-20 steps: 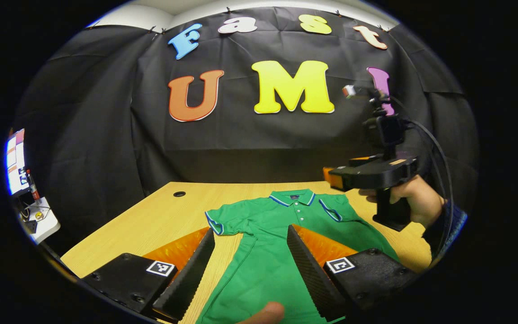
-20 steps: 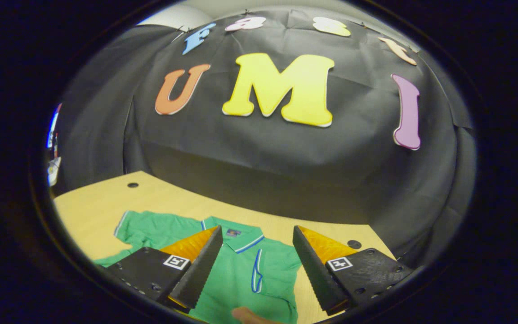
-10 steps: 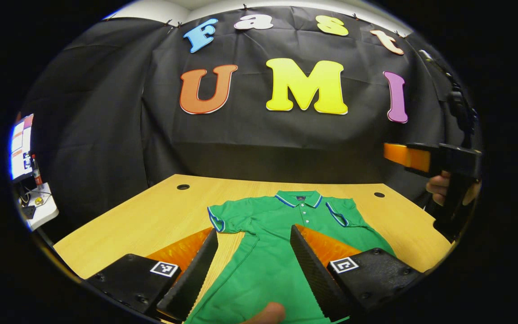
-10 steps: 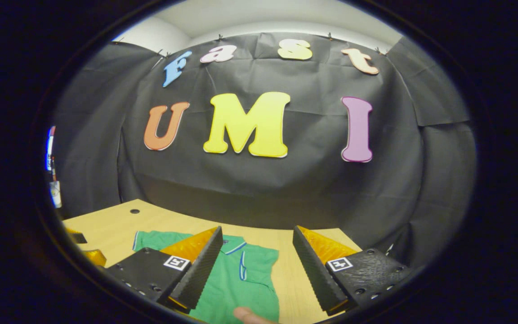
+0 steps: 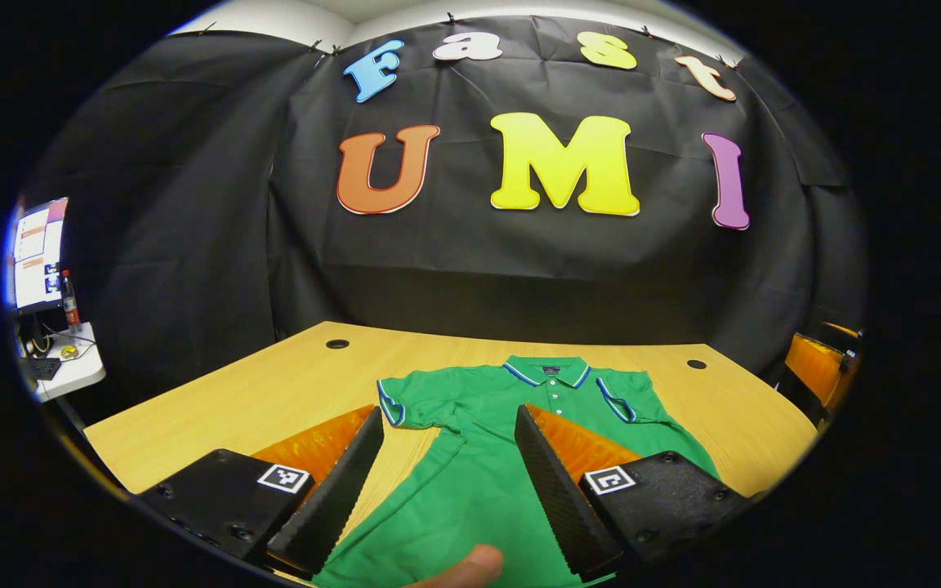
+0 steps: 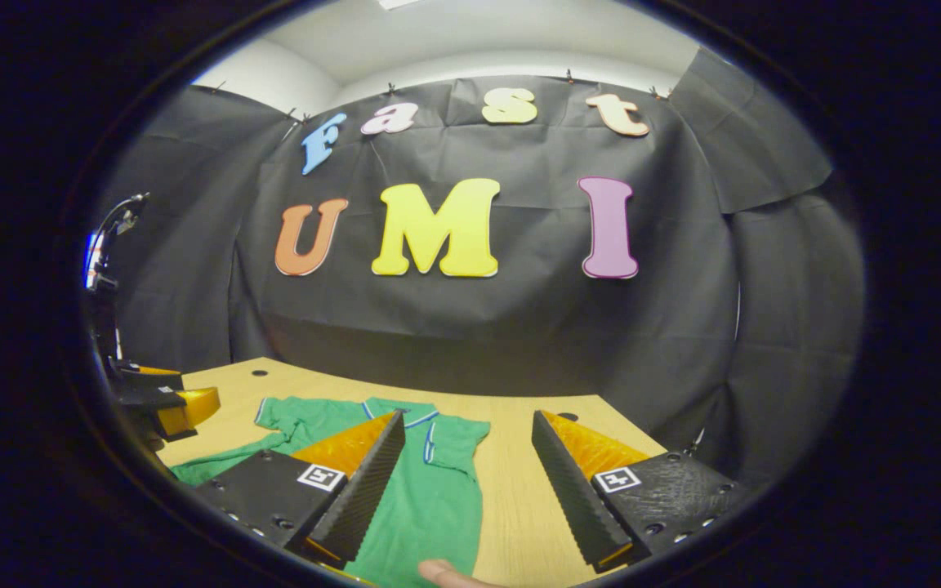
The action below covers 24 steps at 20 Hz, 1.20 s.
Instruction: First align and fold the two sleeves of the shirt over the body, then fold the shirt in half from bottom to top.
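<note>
Lying flat on wooden table [image 5: 274,392]: green shirt [image 5: 479,482], below and ahead of left gripper [image 5: 446,490], left of right gripper [image 6: 466,482]; both spread wide, empty.

The green short-sleeved polo shirt [image 5: 479,482] is a matt knit cloth with blue-and-white trim at collar and cuffs. It lies on the light wooden bench [image 5: 274,392], whose smooth top shows fine straight grain and a faint sheen. The left hand-held gripper [image 5: 446,490] has fingers [image 5: 552,490] faced with ridged, rough-textured pads on matt pebbled plastic bodies, as does the right hand-held gripper [image 6: 466,490].
</note>
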{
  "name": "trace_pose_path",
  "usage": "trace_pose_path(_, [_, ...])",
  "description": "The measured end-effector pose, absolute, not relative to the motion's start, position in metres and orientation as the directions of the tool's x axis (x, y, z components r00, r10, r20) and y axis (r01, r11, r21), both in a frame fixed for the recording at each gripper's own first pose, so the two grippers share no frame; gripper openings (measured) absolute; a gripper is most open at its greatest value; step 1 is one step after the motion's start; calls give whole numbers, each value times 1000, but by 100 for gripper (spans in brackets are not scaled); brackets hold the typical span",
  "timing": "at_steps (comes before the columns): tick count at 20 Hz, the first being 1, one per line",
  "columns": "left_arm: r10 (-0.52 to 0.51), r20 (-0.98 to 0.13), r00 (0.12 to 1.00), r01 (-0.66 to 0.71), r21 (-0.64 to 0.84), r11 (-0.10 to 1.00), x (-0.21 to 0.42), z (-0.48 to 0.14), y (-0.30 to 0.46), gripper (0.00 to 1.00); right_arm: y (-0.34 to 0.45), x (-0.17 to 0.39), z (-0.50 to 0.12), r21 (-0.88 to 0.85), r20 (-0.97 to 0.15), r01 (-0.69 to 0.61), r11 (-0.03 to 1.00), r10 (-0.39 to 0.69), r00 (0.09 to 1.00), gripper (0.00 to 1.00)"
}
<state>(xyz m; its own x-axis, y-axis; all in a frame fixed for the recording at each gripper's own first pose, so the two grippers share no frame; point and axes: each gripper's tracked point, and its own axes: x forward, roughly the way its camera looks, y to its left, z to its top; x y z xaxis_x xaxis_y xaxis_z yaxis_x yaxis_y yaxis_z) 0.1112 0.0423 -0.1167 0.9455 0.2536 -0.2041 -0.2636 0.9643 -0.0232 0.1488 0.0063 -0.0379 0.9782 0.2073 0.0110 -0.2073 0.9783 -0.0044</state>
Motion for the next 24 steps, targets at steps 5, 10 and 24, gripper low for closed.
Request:
trace_pose_path(5, [288, -211, 934, -306, -59, 950, 116, -121, 44, 100, 2, 144, -50, -23, 5, -209, 978, 209, 978, 95])
trace_pose_path(10, [336, -168, 927, -345, -27, 938, 157, -107, 76, 100, 19, 155, -60, 15, 11, -306, 952, 306, 952, 95])
trace_pose_path(24, [341, -562, 754, -484, -123, 866, 298, -244, 187, 100, -8, 195, -84, 186, -28, -316, 930, 327, 945, 96])
